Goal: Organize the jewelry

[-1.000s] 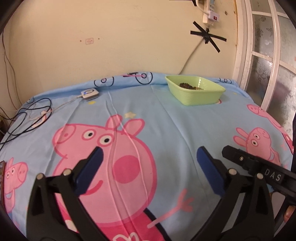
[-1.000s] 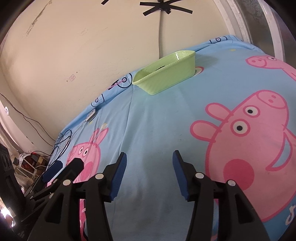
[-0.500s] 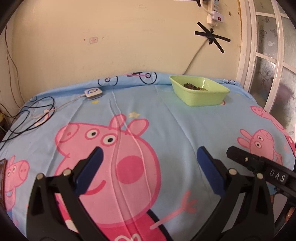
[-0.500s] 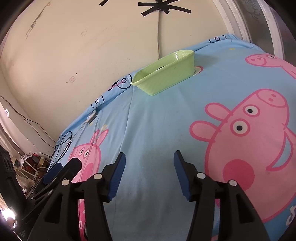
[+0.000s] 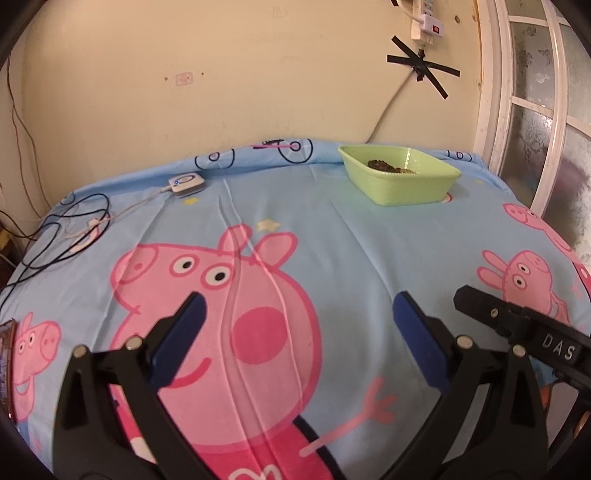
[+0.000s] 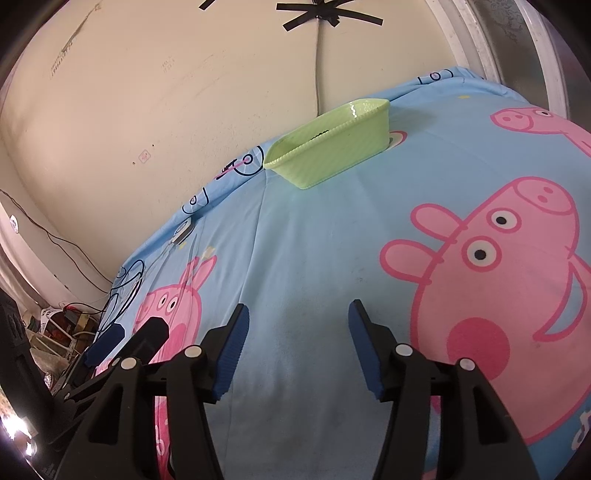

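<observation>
Jewelry (image 5: 388,167) sits in the green tray (image 5: 402,188) at the bed's far edge, ahead-right of the wide, empty left gripper (image 5: 297,321), straight ahead of the right gripper (image 6: 298,334), also agape.

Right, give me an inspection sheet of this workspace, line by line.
Surface: blue cartoon-pig sheet, creased down the middle.
Job's things: green tray at the far edge near the wall, dark beaded jewelry lying inside; none seen loose on the sheet.
Clutter: small white device with a lit blue dot, far left.
Grippers: left tongs open, empty, above the pig print; right tongs open, empty, above bare sheet.
Cables: black wires looped at the left edge; white lead from the device.
Surroundings: cream wall, power strip and taped black cross, window frame at right.
</observation>
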Action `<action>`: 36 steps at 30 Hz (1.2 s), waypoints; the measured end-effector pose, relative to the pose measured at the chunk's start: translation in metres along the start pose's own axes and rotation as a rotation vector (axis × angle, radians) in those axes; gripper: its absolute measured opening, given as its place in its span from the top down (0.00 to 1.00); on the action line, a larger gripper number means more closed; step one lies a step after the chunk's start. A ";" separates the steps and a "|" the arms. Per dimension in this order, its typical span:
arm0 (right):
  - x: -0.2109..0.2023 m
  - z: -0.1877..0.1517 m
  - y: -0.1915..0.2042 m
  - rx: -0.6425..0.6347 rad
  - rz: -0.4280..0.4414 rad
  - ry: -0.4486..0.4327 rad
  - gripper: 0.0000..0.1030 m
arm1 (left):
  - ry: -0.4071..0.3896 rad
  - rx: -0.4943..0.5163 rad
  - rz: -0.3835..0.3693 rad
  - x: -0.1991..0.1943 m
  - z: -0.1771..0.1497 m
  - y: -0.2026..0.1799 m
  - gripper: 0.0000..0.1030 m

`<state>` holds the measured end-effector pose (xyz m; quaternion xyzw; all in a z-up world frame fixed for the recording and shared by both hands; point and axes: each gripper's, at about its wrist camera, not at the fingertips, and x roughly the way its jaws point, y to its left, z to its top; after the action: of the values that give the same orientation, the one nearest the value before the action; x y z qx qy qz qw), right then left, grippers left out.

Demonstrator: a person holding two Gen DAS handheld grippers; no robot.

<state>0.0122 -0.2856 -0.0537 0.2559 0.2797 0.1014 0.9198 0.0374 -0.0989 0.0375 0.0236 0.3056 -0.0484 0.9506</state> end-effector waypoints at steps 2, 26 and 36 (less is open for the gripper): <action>0.000 0.000 0.000 0.000 0.000 0.000 0.69 | 0.001 -0.008 -0.014 0.000 0.000 0.002 0.06; -0.001 -0.002 0.001 0.003 0.003 -0.002 0.68 | -0.013 0.007 -0.038 -0.004 -0.001 -0.002 0.06; -0.001 -0.002 0.000 0.003 0.004 -0.003 0.68 | -0.005 -0.003 -0.029 -0.003 -0.001 0.001 0.06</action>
<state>0.0104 -0.2849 -0.0545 0.2580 0.2782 0.1022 0.9195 0.0345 -0.0977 0.0380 0.0177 0.3037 -0.0617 0.9506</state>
